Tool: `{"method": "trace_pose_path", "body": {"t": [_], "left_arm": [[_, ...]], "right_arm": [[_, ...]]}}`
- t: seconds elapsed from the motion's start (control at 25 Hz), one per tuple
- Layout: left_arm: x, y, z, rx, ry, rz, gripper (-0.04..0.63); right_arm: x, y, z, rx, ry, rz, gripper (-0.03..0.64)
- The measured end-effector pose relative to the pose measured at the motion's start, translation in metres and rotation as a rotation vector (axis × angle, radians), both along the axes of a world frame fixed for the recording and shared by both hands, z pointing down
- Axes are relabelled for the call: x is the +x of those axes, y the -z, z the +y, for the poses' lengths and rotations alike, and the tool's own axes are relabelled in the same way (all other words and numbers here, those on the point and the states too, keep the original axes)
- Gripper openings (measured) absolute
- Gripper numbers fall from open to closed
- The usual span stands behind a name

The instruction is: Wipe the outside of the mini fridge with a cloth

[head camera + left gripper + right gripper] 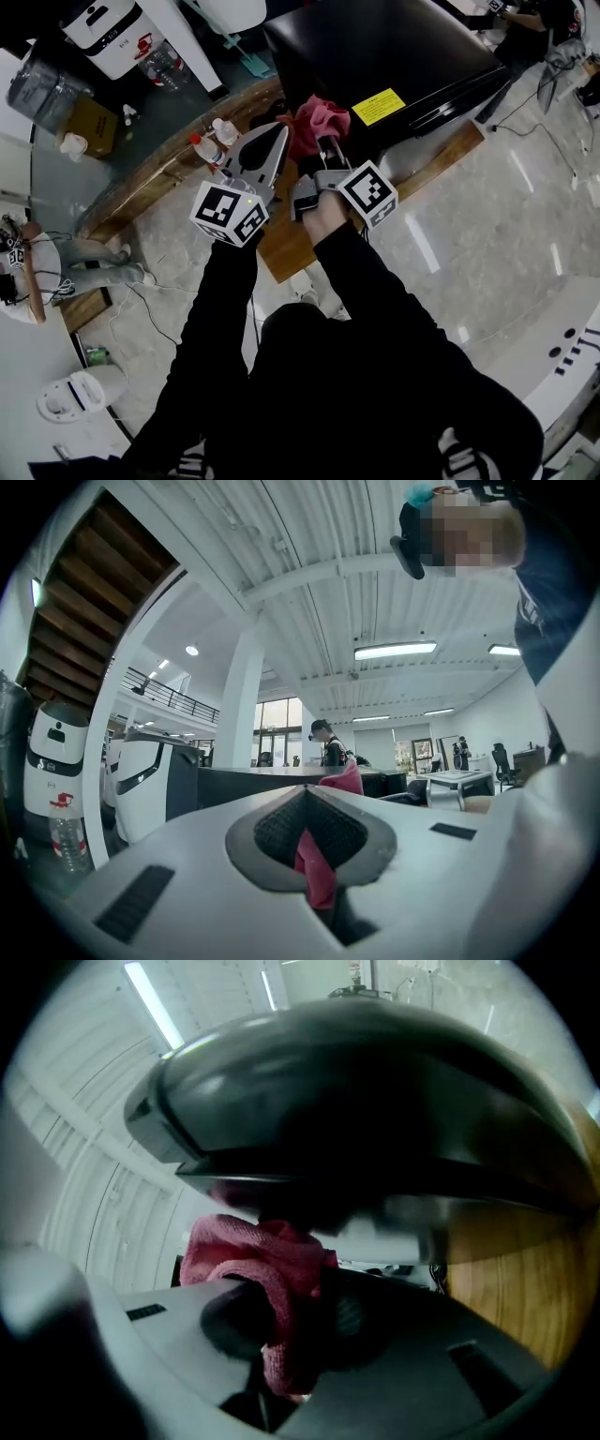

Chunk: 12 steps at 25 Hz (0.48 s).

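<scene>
**Q.** Where is the cloth (314, 120)?
**A.** Bunched at the near edge of the fridge (394, 47). Your left gripper (279, 131) and right gripper (327, 145) each pinch a fold of it.
**Q.** How will it handle?
**A.** Likely light and limp, so grip a thick fold.

Left tongs (278, 131) and right tongs (325, 143) side by side, both tight on cloth (315, 120).
</scene>
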<state>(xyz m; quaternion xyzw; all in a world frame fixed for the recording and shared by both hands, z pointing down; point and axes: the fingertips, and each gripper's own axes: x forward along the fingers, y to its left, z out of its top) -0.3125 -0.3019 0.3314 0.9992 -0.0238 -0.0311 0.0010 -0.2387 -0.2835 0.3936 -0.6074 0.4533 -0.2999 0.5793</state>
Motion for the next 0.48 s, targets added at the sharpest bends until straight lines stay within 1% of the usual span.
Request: {"method": "trace_pose_path", "body": {"t": [0.12, 0.24, 0.36, 0.48], "left_arm": [[0.007, -0.004, -0.011, -0.002, -0.037, -0.002, 0.005], [0.008, -0.013, -0.014, -0.007, -0.072, -0.013, 0.005], [0.013, -0.025, -0.024, -0.025, -0.098, -0.019, 0.005], [0.021, -0.052, -0.032, -0.059, -0.126, -0.049, 0.005]], "right_arm": [[0.011, -0.012, -0.005, 0.025, -0.042, -0.073, 0.089], [0.009, -0.017, 0.002, 0.045, -0.065, -0.099, 0.091], [0.011, -0.033, 0.000, 0.024, -0.070, -0.164, 0.090], [0.013, -0.061, -0.006, -0.015, -0.078, -0.215, 0.089]]}}
